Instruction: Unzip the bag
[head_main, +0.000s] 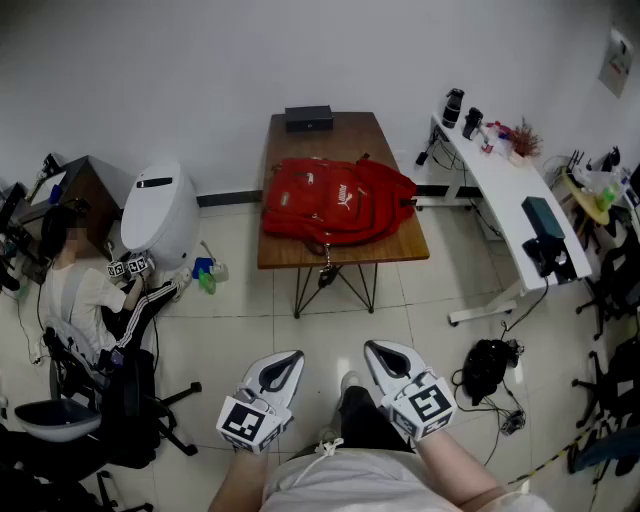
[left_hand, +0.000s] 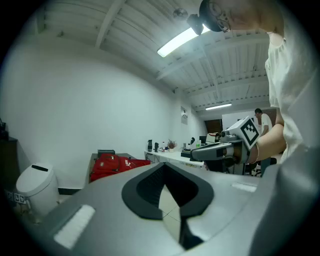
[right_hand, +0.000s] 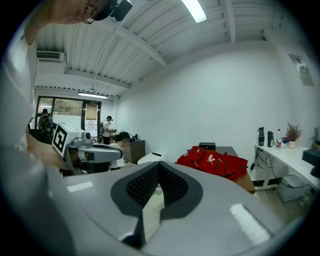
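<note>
- left gripper (head_main: 296, 354) and right gripper (head_main: 371, 346) are both held low in front of the person (near the waist), each with its jaws pressed together on nothing.
- well apart from them, across the floor, the red bag (head_main: 335, 200) lies slumped on the wooden table (head_main: 340, 138).
- likely trouble: the bag is soft, so a pull on the zip with one gripper alone could drag it along or off the table; the other gripper should pin the fabric.
- the zip pull is too small to pick out from here, so a pinch may catch fabric or a strap instead.
- only the head view shows the table's edges and the floor between; each gripper view shows the opposite gripper beside it and the bag side-on.
</note>
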